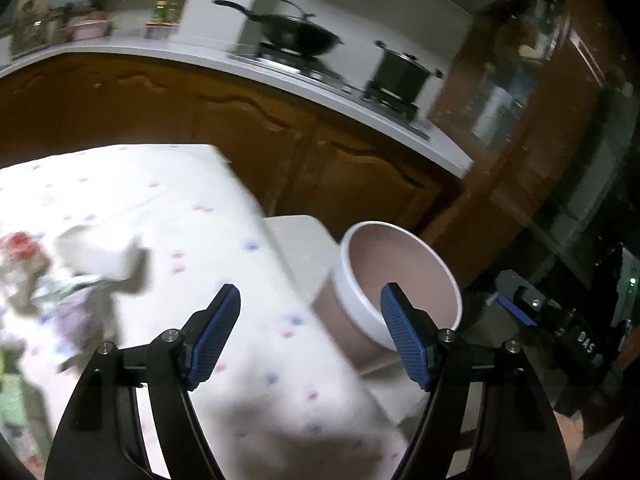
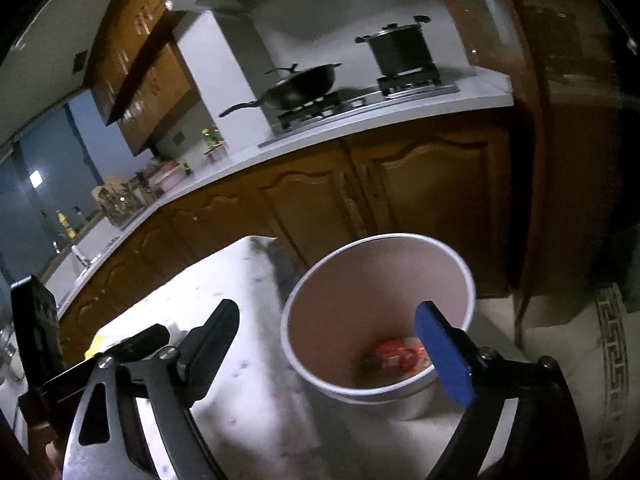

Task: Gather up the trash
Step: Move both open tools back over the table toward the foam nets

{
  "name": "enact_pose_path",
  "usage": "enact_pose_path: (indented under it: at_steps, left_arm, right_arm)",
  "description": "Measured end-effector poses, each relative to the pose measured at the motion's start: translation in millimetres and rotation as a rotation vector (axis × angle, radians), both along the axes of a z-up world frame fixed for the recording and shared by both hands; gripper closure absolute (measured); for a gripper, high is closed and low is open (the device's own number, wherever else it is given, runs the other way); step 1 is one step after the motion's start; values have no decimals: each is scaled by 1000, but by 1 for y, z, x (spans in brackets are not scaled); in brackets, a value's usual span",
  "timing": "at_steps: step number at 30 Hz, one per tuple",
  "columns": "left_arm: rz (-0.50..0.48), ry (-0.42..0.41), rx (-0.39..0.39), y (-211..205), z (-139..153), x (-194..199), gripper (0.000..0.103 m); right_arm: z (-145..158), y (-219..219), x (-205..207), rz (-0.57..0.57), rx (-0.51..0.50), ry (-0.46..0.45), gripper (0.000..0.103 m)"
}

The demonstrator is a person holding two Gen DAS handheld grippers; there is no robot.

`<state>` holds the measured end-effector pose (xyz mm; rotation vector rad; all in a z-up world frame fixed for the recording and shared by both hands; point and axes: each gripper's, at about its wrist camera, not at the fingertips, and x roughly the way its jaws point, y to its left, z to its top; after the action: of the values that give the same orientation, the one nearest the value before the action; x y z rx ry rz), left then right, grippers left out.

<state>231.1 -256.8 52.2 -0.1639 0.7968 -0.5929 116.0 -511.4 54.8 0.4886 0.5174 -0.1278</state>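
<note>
Red wrapper (image 2: 400, 354) inside bucket (image 2: 380, 264), right-wrist view only.

bucket (image 2: 378, 316) right of table (image 2: 224, 280) | wrapper (image 2: 400, 354) in bucket

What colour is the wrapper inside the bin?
Red-orange, on the floor of the white round paper bin; wrapper shows best in right wrist view.

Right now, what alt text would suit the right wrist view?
An open claw hovers by a white paper bucket with a red wrapper at its bottom, beside a cloth-covered table; behind, a wok and pot on a stove.
</note>
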Motion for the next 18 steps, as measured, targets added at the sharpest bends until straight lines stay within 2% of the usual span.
enact_pose_path:
  at_steps: [10, 18]
  left_arm:
    - [138, -12, -21, 93, 0, -19, 28]
    - [188, -17, -15, 149, -1, -34, 28]
  right_arm:
    - [-5, 56, 12, 107, 24, 9, 10]
    - [-5, 108, 25, 211, 16, 14, 10]
